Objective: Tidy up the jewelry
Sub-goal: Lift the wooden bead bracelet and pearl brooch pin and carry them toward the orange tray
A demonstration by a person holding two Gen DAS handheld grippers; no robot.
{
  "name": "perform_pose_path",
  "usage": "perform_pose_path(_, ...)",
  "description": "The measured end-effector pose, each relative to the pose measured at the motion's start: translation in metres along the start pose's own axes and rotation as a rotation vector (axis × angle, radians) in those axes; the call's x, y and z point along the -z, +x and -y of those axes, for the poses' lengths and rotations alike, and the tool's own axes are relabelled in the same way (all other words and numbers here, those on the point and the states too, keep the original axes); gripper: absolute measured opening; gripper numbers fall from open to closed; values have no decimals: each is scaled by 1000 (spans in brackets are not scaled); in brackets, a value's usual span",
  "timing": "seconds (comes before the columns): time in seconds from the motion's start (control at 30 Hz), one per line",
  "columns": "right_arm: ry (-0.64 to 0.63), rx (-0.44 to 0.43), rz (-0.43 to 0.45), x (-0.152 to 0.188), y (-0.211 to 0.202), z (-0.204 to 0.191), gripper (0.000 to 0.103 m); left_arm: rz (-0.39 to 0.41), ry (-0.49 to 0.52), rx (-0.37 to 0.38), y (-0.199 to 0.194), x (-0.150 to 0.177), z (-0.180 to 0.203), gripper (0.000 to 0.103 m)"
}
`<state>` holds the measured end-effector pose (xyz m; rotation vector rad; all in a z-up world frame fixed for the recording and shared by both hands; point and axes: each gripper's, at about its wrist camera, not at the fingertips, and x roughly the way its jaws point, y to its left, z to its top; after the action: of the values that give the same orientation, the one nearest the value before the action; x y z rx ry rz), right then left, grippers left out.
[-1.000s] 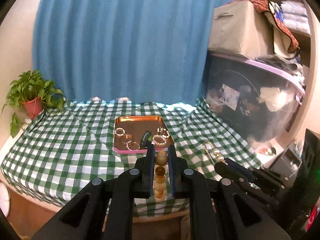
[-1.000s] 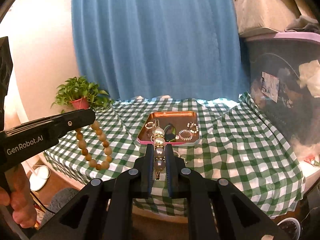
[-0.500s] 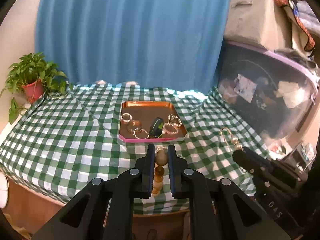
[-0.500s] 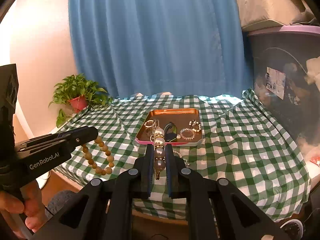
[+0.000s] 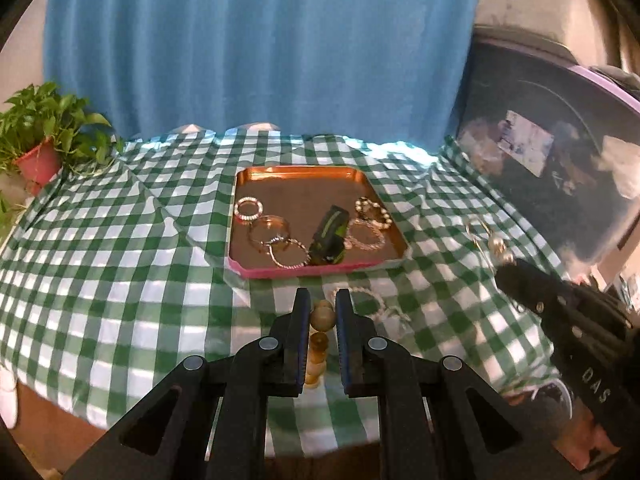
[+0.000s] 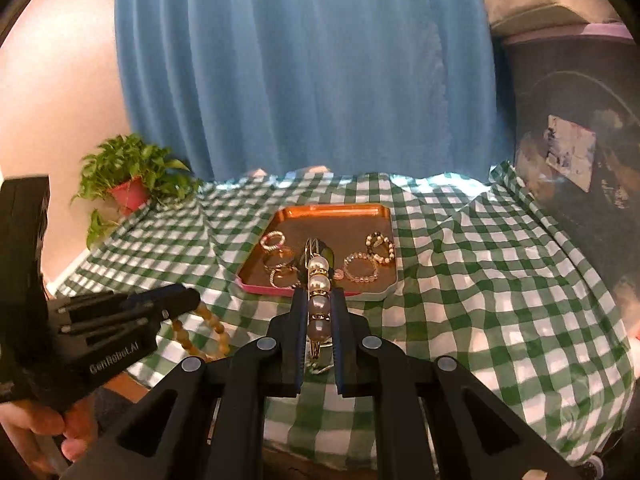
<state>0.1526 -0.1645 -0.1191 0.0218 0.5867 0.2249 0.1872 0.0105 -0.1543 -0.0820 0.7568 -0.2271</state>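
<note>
My left gripper [image 5: 322, 307] is shut on a brown wooden bead bracelet [image 5: 321, 317], which hangs below the fingers; it also shows in the right wrist view [image 6: 208, 330]. My right gripper [image 6: 319, 309] is shut on a pearl and gold bangle [image 6: 319, 280]; it also shows in the left wrist view [image 5: 496, 245]. Both are held above the near part of the table, short of a copper tray [image 5: 298, 178] with a pink front rim. The tray [image 6: 332, 212] holds several rings and bracelets and a black-green piece [image 5: 330, 234]. A thin chain bracelet [image 5: 362, 300] lies on the cloth in front of the tray.
A green and white checked cloth [image 5: 120, 248] covers the table. A potted plant [image 5: 44, 148] stands at the back left corner. A blue curtain [image 5: 260, 48] hangs behind. A dark storage bin [image 5: 560, 168] with boxes on top stands close at the right.
Both grippers have moved forward toward the tray, still holding their bracelets. The left view has swung a little to the left, so the shelf at the right has slipped out of view.
</note>
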Motion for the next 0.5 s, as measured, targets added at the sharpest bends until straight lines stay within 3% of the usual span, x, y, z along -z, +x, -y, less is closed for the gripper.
perform_pose_path(0.5,-38,21,-53,-33,120,26,10,-3,23,-23,130,-74,-35,13)
